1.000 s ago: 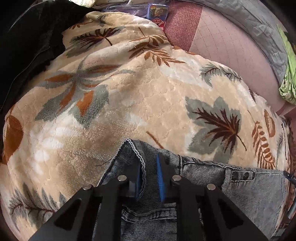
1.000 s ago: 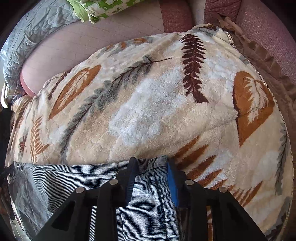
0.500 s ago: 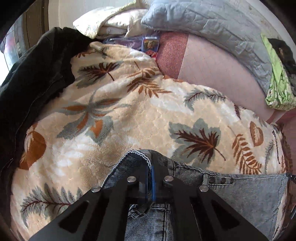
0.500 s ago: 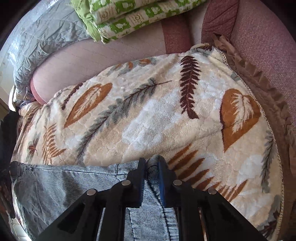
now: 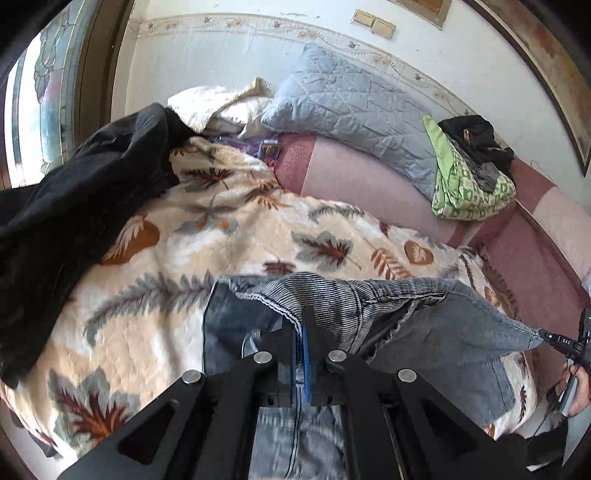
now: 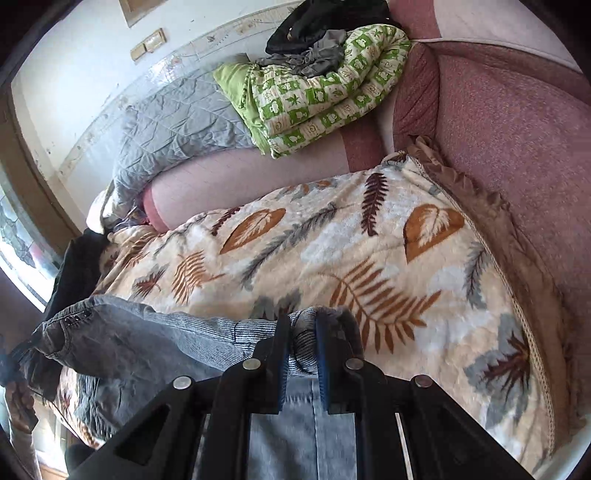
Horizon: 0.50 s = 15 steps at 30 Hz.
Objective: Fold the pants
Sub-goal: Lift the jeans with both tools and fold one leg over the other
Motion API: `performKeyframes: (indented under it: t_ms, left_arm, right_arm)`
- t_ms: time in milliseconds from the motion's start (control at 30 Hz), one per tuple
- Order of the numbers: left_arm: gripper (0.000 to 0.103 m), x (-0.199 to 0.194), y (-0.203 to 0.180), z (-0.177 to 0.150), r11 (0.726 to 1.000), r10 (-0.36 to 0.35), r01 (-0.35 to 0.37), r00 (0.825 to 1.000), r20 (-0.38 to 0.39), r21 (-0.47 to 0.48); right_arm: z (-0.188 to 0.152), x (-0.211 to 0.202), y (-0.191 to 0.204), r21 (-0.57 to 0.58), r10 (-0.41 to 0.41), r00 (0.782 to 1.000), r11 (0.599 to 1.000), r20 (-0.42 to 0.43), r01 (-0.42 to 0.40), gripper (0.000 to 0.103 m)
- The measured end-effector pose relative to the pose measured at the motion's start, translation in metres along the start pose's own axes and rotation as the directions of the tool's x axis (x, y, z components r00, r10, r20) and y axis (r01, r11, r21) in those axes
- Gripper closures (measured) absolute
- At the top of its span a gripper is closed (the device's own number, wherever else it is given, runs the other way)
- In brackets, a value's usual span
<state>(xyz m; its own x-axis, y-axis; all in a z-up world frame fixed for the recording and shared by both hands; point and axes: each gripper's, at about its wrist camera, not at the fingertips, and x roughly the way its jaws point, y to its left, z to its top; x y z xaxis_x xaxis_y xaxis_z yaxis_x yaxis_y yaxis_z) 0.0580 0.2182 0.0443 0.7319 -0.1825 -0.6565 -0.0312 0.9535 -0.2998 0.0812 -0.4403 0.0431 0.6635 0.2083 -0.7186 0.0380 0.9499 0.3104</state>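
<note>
Pants (image 5: 454, 332) waistband between both clamped fingers (image 5: 284, 339)

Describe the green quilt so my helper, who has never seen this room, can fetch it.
Start at the pink sofa under the leaf-print blanket. At its back, beside the grey quilted pillow, lies the rolled green quilt. It alone is checked green and white, and it has dark clothes heaped on top.

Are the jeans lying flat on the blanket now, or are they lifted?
Lifted. Both tools, left and right, are shut on the waistband, and the jeans hang between them above the leaf-print blanket.
</note>
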Motion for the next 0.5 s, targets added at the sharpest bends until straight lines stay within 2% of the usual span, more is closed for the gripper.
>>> performKeyframes:
  t_ms: [67, 133, 200, 233, 267, 333, 367, 400, 433, 500]
  left_arm:
    - [0.100, -0.001, 0.013, -0.034, 1.000, -0.010, 0.010, 0.998, -0.068, 0.000]
    - [0.097, 0.005, 0.023, -0.064, 0.999, 0.023, -0.019, 0.989, -0.145, 0.028]
    - [0.096, 0.012, 0.034, -0.085, 0.998, 0.062, -0.054, 0.968, -0.244, 0.038]
    - [0.094, 0.011, 0.040, -0.088, 0.998, 0.065, -0.061, 0.962, -0.264, 0.023]
    - [0.091, 0.007, 0.045, -0.089, 0.998, 0.061, -0.062, 0.961, -0.269, 0.006]
    - [0.090, -0.009, 0.049, -0.080, 0.993, 0.118, -0.121, 0.968, -0.222, 0.001]
    - [0.089, -0.018, 0.050, -0.074, 0.989, 0.144, -0.146, 0.973, -0.181, 0.003]
    - [0.081, -0.027, 0.048, -0.067, 0.988, 0.154, -0.156, 0.978, -0.142, -0.002]
    - [0.065, -0.034, 0.044, -0.060, 0.988, 0.149, -0.151, 0.983, -0.110, -0.015]
    - [0.044, -0.040, 0.031, -0.051, 0.995, 0.096, -0.098, 0.994, -0.056, -0.030]
  right_arm:
    - [-0.044, -0.006, -0.013, 0.012, 0.006, 0.999, 1.000, -0.036, -0.006, 0.089]
    - [-0.087, 0.007, -0.026, 0.008, -0.015, 0.992, 1.000, -0.128, 0.016, 0.085]
    - [-0.123, 0.026, -0.045, 0.065, -0.012, 0.964, 0.997, -0.265, 0.031, 0.079]
    - [-0.133, 0.027, -0.051, 0.094, -0.001, 0.961, 0.995, -0.276, 0.028, 0.078]
    - [-0.137, 0.021, -0.056, 0.127, 0.018, 0.968, 0.992, -0.250, 0.015, 0.075]
    - [-0.135, 0.006, -0.063, 0.180, 0.005, 0.979, 0.983, -0.203, 0.032, 0.048]
    - [-0.130, -0.002, -0.064, 0.199, -0.002, 0.986, 0.979, -0.169, 0.036, 0.042]
    - [-0.123, -0.008, -0.064, 0.207, -0.006, 0.990, 0.978, -0.138, 0.034, 0.037]
    - [-0.115, -0.012, -0.063, 0.204, -0.006, 0.993, 0.979, -0.120, 0.031, 0.035]
    - [-0.099, -0.012, -0.057, 0.191, -0.015, 0.994, 0.981, -0.108, 0.035, 0.032]
